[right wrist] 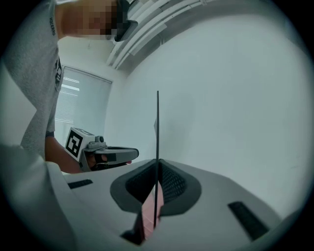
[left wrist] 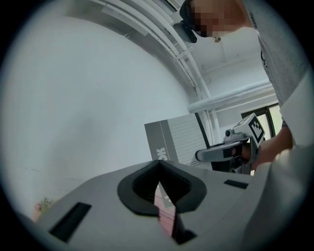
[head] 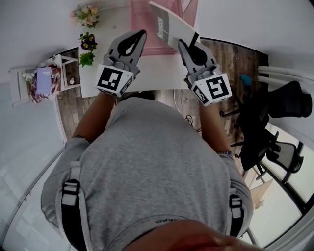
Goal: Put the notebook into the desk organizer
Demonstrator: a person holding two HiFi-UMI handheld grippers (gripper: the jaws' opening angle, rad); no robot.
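Two grippers were up in front of the person's chest, both above the white table (head: 157,73).

Right gripper (head: 182,44): jaws pinched tight on the grey notebook (head: 164,27), gripping it at one edge. In the right gripper view I saw the cover edge-on, a thin dark line rising straight from between the pads.

The notebook hung tilted in the air over the pink desk organizer (head: 139,17). I could not tell whether it touched it.

Left gripper (head: 141,34): jaws closed together with nothing between them. Only a sliver of pink showed through the gap behind the tips. It sat beside the notebook, apart from it.

I noted flowers (head: 86,14) and a small potted plant (head: 88,46) at the table's left end, and a black office chair (head: 274,122) off to the right.
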